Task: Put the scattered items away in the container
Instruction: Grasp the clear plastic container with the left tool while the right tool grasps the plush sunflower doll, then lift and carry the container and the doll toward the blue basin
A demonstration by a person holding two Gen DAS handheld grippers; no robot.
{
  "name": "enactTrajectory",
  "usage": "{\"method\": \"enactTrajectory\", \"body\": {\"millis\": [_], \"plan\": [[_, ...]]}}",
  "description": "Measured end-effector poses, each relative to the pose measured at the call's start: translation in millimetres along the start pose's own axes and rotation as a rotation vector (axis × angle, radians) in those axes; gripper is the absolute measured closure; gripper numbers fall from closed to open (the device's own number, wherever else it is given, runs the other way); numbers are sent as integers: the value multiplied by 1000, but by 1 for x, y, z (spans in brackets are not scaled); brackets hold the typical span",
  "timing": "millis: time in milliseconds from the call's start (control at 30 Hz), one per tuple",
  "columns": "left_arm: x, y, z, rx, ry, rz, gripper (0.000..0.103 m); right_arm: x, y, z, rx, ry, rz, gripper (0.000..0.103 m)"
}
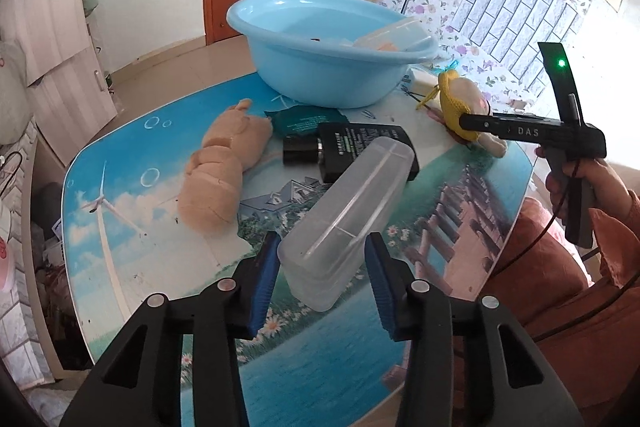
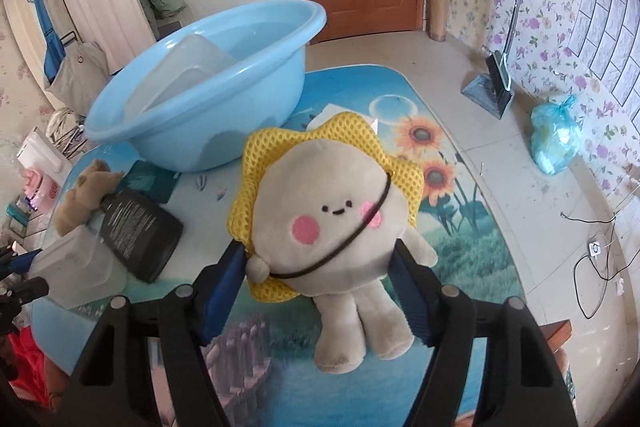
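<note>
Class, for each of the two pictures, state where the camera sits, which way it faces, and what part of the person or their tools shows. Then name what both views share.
Left wrist: sits on the left gripper, facing across the table toward the door; its fingers flank a clear plastic box; the right gripper and hand show.
Right wrist: sits on the right gripper, facing the door; its fingers clamp a sun-shaped plush; the left gripper shows at the left edge.
Shared: blue basin, black bottle, tan plush.
</note>
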State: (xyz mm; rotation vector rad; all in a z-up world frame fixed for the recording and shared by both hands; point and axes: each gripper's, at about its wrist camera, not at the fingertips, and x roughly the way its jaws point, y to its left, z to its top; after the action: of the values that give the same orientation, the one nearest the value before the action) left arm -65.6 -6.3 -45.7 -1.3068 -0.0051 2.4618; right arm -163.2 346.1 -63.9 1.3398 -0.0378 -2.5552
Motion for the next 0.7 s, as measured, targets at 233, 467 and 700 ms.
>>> {"method": "enactTrajectory", "body": {"millis": [233,467,700], "plan": [[-6,-11,-8,3,2,-4,66,-26,0,-14,-6,-26,20,33],[-9,-27,-20,23,16,-11,67,-42,1,-27,-22,-34,33,33],[0,-36,-22,46,41,-1,67,-37,-1,-35,-20,-3,31,33]]}}
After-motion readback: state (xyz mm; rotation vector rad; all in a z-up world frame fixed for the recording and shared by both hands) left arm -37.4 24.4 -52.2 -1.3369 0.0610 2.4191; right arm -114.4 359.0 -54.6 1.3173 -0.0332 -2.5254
